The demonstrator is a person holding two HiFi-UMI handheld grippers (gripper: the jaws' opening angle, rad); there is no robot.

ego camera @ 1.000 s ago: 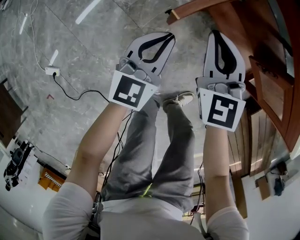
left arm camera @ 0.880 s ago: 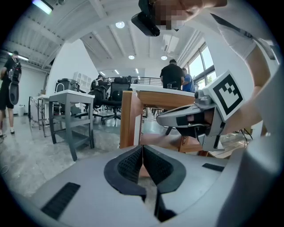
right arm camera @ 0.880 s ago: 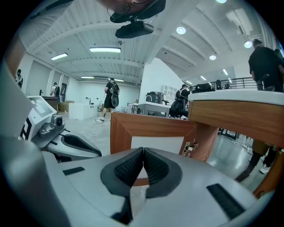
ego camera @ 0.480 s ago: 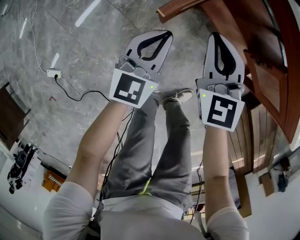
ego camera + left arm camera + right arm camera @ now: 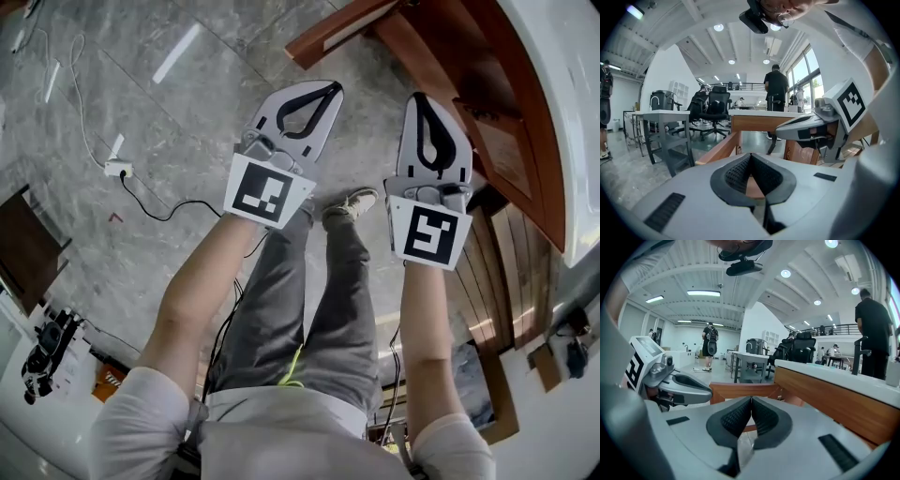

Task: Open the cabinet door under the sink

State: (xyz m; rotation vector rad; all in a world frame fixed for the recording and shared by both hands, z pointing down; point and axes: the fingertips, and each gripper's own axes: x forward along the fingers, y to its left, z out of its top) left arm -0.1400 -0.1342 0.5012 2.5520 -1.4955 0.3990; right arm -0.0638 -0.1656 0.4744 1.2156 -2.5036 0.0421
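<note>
Left gripper (image 5: 323, 94) and right gripper (image 5: 422, 101), closed and empty, have risen; we judge the cabinet door (image 5: 333, 30) at one o'clock already open.

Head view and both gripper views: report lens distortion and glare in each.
Head view: edges curve, and a bright streak glares on the floor. Left gripper view: strong fisheye bend, black corners, windows washed out. Right gripper view: same bend and black corners; ceiling lamps flare white.
</note>
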